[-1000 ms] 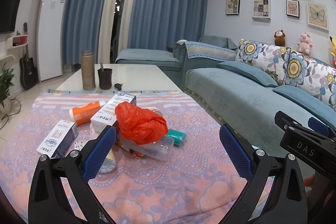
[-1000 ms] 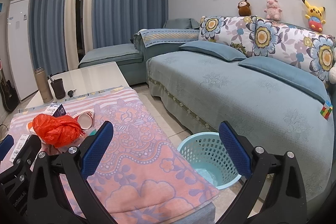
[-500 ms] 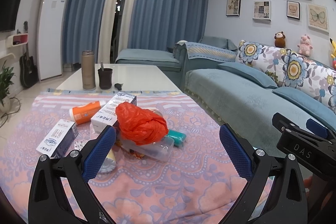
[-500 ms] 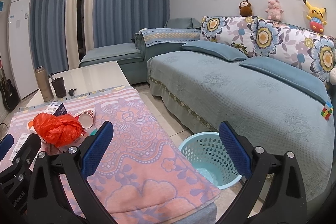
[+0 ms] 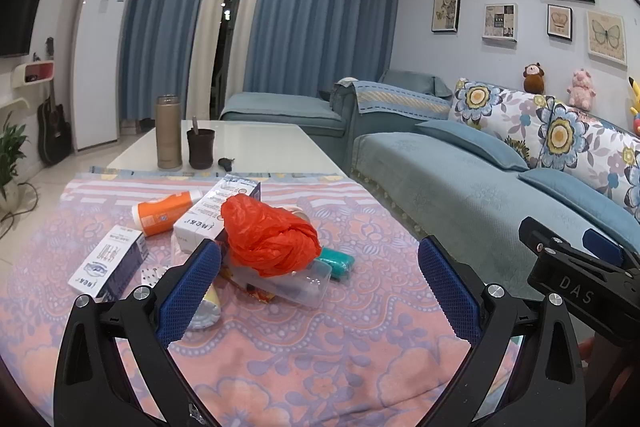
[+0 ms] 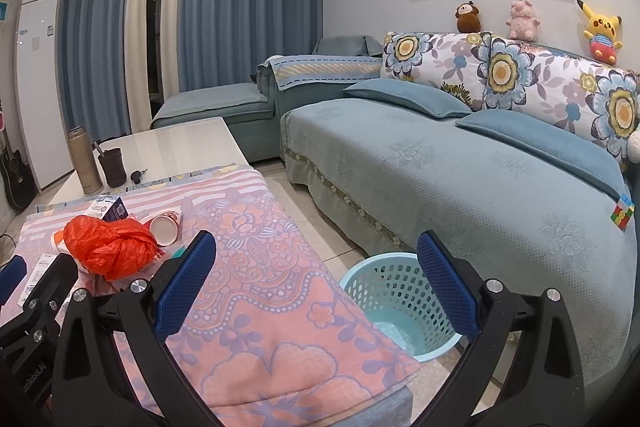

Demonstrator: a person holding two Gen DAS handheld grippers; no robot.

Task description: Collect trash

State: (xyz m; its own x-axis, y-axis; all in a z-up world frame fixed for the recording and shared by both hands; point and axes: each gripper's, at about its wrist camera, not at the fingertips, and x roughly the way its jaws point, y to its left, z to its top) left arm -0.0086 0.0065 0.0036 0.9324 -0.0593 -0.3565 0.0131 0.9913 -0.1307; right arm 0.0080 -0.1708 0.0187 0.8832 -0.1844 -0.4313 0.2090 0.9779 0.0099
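Under the orange bag [image 5: 269, 241], a clear bottle [image 5: 298, 281] lies half-hidden; both tongs [image 5: 318, 291] [image 6: 316, 285] gape empty.

1. In the left wrist view, the right gripper [image 5: 576, 267] at the right edge sits slightly higher and further left than one second earlier.
2. In the right wrist view, the blue basket [image 6: 394, 301] and the orange plastic bag [image 6: 108, 247] appear marginally shifted right, indicating a small leftward turn of the camera.
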